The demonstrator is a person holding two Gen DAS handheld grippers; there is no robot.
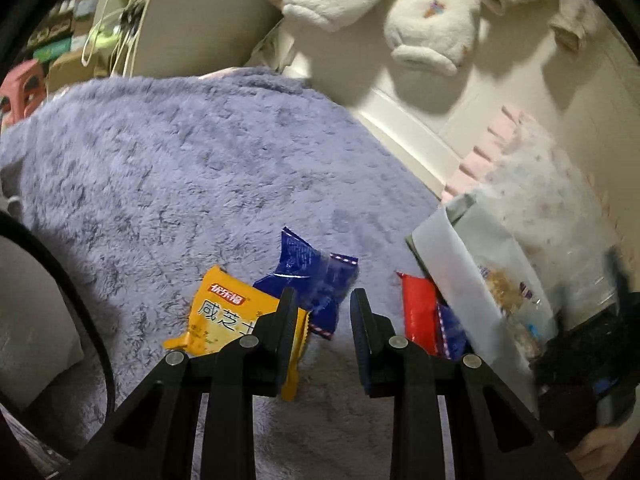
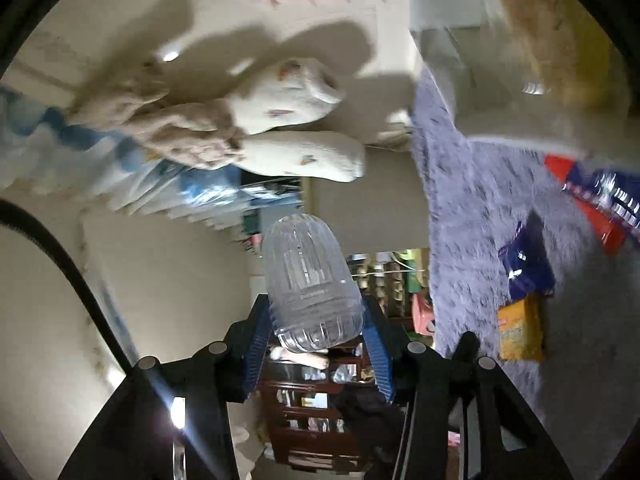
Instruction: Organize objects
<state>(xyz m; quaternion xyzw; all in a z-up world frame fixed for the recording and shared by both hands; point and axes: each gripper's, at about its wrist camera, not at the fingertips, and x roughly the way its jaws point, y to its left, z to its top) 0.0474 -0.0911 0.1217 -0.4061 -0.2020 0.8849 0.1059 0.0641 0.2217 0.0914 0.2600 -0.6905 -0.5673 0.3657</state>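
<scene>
- The work surface is covered by a fluffy lavender blanket (image 1: 192,168); a cream wall is seen behind it, and cluttered shelves (image 1: 60,36) are glimpsed at the far left of the left wrist view.
- White plush slippers (image 1: 384,12) are seen against the wall beyond the blanket's far edge.
- A yellow snack packet (image 1: 228,316) lies on the blanket, partly hidden behind the left finger of the left gripper (image 1: 323,300).
- A blue snack packet (image 1: 312,276) lies just beside the yellow one, touching or overlapping its edge.
- A red snack packet (image 1: 418,312) lies to the right, with a second blue wrapper partly tucked beneath a pale plastic bag (image 1: 480,264) that blocks the view behind it.
- The left gripper is held released above the blanket, its jaws apart and nothing between them.
- The right gripper (image 2: 316,320) is clenched on a clear ribbed plastic bottle (image 2: 308,276), which is gripped near one end and raised off the blanket.
- The right wrist view is rolled sideways; the blanket (image 2: 480,240) and packets appear along its right side, somewhat blurred.
</scene>
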